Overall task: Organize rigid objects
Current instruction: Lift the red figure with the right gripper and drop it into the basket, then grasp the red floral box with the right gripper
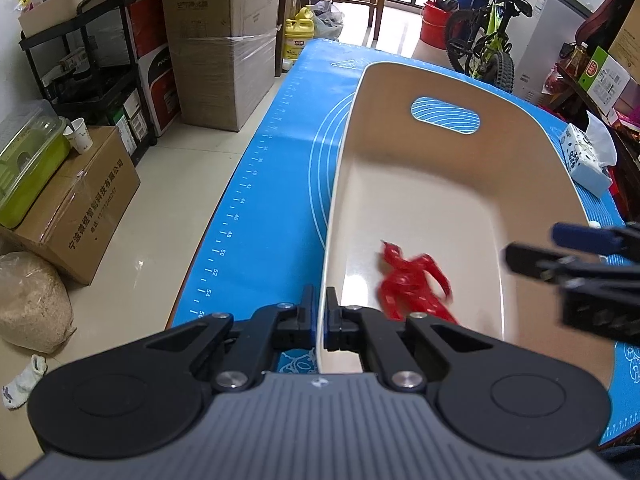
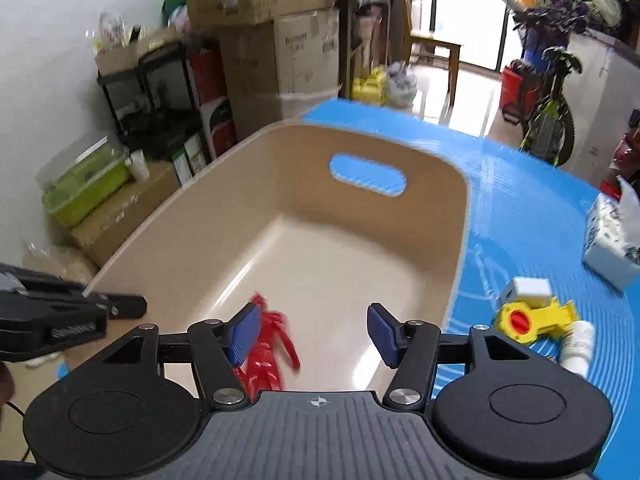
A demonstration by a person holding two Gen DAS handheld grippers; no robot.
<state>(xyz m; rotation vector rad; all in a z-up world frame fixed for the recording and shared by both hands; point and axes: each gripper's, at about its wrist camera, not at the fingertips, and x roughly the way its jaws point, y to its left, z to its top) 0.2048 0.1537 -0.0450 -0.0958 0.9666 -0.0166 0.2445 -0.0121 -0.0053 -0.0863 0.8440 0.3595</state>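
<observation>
A beige bin [image 1: 460,80] [image 2: 460,240] with a handle slot stands on the blue mat [image 1: 260,184] [image 2: 520,184]. A red toy figure [image 1: 412,280] [image 2: 272,344] lies on the bin's floor near its close end. My left gripper [image 1: 319,312] is shut on the bin's left rim. My right gripper [image 2: 312,332] is open and empty above the bin's close end, the figure just below its left finger; it also shows in the left wrist view [image 1: 560,248]. A yellow toy with a red knob [image 2: 532,316], a white cube [image 2: 528,288] and a white bottle [image 2: 576,348] lie on the mat right of the bin.
A tissue pack [image 1: 584,160] [image 2: 612,236] sits at the mat's right side. Cardboard boxes [image 1: 224,40], a black shelf [image 1: 92,60] and a green container [image 1: 28,160] stand on the floor at left. A bicycle [image 1: 488,36] stands beyond the table.
</observation>
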